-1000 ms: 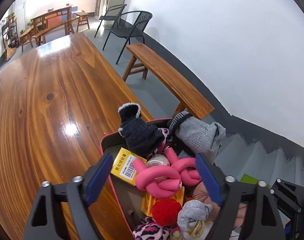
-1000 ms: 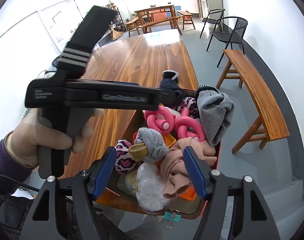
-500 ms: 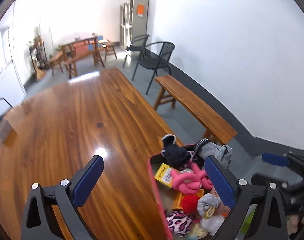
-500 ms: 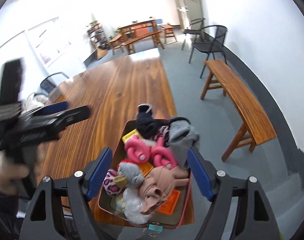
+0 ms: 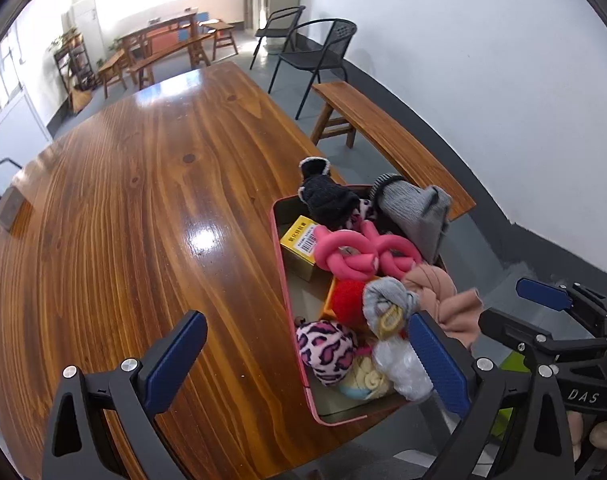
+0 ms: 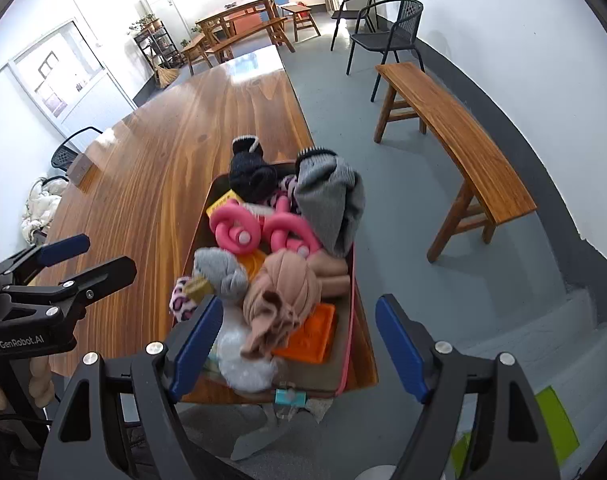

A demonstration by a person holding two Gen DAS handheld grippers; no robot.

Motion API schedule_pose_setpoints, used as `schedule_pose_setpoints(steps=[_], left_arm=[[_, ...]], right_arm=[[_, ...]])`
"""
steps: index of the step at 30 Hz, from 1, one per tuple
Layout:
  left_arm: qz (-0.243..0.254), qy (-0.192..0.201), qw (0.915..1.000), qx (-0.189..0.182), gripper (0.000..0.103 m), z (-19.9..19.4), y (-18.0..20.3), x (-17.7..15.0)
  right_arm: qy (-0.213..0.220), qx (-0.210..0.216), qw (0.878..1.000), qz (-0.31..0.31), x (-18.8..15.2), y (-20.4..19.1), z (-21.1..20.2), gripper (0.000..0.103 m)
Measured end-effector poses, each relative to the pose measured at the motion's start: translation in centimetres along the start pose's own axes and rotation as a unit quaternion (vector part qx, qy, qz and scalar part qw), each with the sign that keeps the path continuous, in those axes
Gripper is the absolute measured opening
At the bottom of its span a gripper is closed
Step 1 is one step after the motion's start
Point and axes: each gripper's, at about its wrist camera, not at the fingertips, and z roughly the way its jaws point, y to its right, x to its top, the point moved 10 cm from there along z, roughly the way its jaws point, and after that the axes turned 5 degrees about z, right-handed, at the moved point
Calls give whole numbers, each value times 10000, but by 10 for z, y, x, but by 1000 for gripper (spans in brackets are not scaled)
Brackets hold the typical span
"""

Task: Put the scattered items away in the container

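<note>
A pink-rimmed container (image 5: 280,256) sits at the near right corner of the wooden table (image 5: 123,220). It is piled with items: a pink foam twist (image 5: 359,254), a grey sock (image 5: 415,208), a black sock (image 5: 323,196), a yellow box (image 5: 299,240), a leopard-print ball (image 5: 327,350) and a tan cloth (image 6: 281,296). My left gripper (image 5: 307,360) is open and empty, above the container's near left edge. My right gripper (image 6: 295,344) is open and empty, above the container's (image 6: 349,344) near end. Each gripper shows in the other's view.
A wooden bench (image 6: 451,136) stands right of the table, with black chairs (image 6: 387,36) beyond it. A small dark block (image 5: 9,208) lies at the table's far left edge. A teal clip (image 6: 289,398) hangs at the table edge under the container.
Both grippers have pulled up and back from the container, which now looks smaller and lower in both views. The left gripper has swung to the left of the right one.
</note>
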Motion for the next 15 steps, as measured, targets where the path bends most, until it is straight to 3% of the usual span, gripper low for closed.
schedule_pose_setpoints(steps=[5, 11, 13, 15], left_arm=[[298, -1, 9992, -250, 102, -13, 20, -12], [138, -151, 9980, -603, 102, -28, 32, -36], [249, 22, 9982, -538, 102, -39, 37, -41], [458, 194, 9985, -243, 102, -49, 39, -43]], right_arm=[[13, -281, 9996, -10, -31, 0, -10, 82], [-31, -394, 9990, 215, -69, -6, -26, 82], [11, -407, 9990, 198, -80, -11, -35, 82], [78, -494, 9986, 176, -91, -14, -43, 82]])
